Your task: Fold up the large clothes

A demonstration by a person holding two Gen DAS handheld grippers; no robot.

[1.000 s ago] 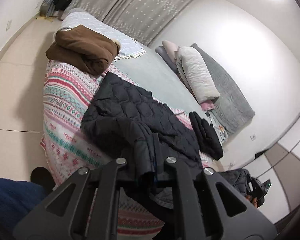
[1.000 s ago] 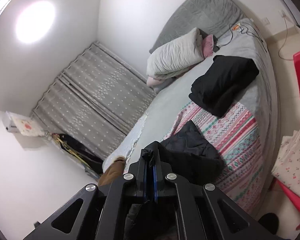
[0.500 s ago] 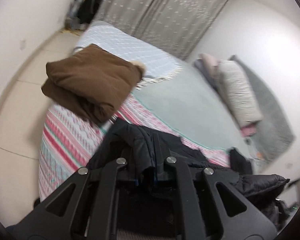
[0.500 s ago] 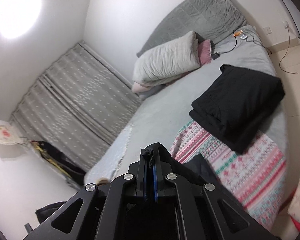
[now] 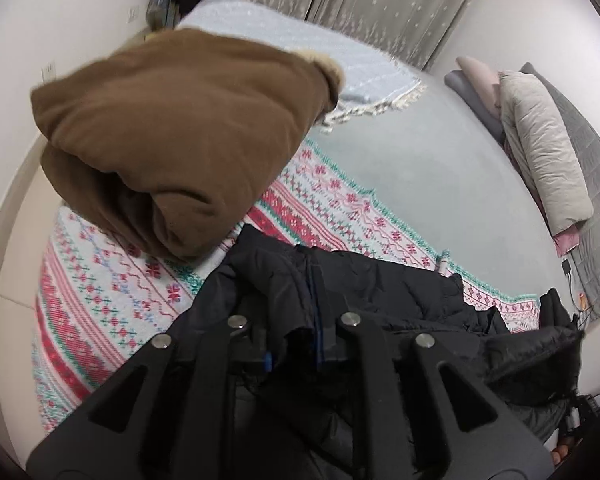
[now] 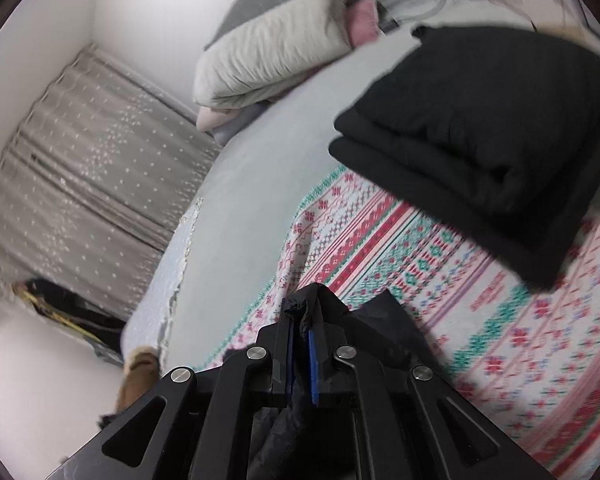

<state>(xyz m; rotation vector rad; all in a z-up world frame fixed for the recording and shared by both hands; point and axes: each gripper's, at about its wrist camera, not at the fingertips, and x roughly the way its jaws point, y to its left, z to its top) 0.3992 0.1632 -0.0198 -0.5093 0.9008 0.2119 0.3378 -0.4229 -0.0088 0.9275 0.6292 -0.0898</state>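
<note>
A black quilted jacket (image 5: 380, 292) lies crumpled on a red, white and green patterned blanket (image 5: 112, 300) at the near edge of the bed. My left gripper (image 5: 296, 320) has a thick bunch of the jacket's cloth between its blue pads; its jaws are opening a little. In the right wrist view, my right gripper (image 6: 302, 312) pinches another black fold of the jacket (image 6: 384, 320) low over the blanket (image 6: 440, 280), and its jaws are opening too. Cloth hides most of the left fingertips.
A folded brown garment (image 5: 180, 140) sits on the blanket just beyond the left gripper. A folded black garment (image 6: 480, 120) lies beyond the right gripper. Pillows (image 5: 540, 152) are stacked at the headboard, grey curtains (image 6: 80, 152) hang behind, and bare grey sheet (image 5: 420, 160) fills the bed's middle.
Both grippers have swept forward and down over the bed with the jacket. The brown and black folded garments now loom much closer. A small gap shows between the right pads.
</note>
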